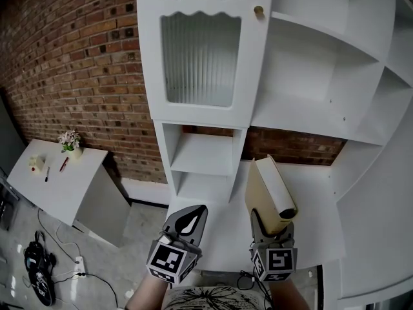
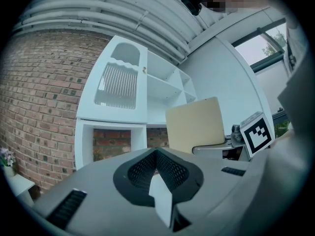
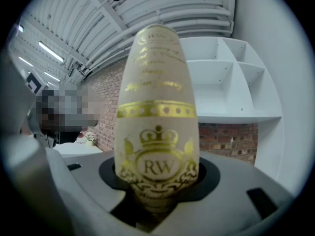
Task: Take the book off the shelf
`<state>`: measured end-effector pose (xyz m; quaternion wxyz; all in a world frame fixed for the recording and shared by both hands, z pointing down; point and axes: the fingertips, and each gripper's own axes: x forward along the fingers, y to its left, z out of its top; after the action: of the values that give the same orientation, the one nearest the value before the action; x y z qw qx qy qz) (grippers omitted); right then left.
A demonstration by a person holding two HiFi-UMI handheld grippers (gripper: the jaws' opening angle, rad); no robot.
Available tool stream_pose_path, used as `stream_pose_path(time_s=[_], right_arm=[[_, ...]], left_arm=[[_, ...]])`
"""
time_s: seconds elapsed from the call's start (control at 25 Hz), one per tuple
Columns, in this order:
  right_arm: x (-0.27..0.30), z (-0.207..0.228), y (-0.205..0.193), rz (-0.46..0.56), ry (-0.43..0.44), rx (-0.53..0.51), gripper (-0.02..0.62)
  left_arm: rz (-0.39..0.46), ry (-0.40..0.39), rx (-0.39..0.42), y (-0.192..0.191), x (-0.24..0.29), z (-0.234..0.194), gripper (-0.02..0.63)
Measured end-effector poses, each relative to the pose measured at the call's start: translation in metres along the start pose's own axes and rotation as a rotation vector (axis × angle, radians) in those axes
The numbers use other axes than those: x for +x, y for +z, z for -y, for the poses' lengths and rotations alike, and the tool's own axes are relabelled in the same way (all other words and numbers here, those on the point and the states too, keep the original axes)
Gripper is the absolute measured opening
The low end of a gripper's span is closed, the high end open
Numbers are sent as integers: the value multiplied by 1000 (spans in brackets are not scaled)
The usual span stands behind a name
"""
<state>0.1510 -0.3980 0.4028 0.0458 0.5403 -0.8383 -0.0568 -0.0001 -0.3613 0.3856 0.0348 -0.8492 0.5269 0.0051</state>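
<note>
At the far left a small side table (image 1: 57, 173) stands against a brick wall. Next comes a tall white cabinet (image 1: 201, 57) with a ribbed glass door. Low in front of it are my left tongs (image 1: 193, 217), clenched on nothing, their black pads meeting at the tip. Just to their right, my right tongs (image 1: 271, 230) grasp the book (image 1: 266, 192) by its lower end. It is cream with a gold crest on the spine, stands nearly upright, and is off the shelf (image 1: 310, 118), over the white counter (image 1: 319, 196). White shelf boards fill the right. I judge the risk to be the hold itself: most of the book rises unsupported above the pads, so a quick swing could make it pivot, slip out, or clip the cabinet's edge.
</note>
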Motion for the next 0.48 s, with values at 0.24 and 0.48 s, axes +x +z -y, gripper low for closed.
stream_pose_path(time_s=[0.24,0.48], right_arm=[[2,1,0,6,-1,19,227],[8,-3,-4,-6,3,12,227]], left_arm=[[-16,-17,1,-2,4,8,5],[-23,-11,-7,-9,6,5,4]])
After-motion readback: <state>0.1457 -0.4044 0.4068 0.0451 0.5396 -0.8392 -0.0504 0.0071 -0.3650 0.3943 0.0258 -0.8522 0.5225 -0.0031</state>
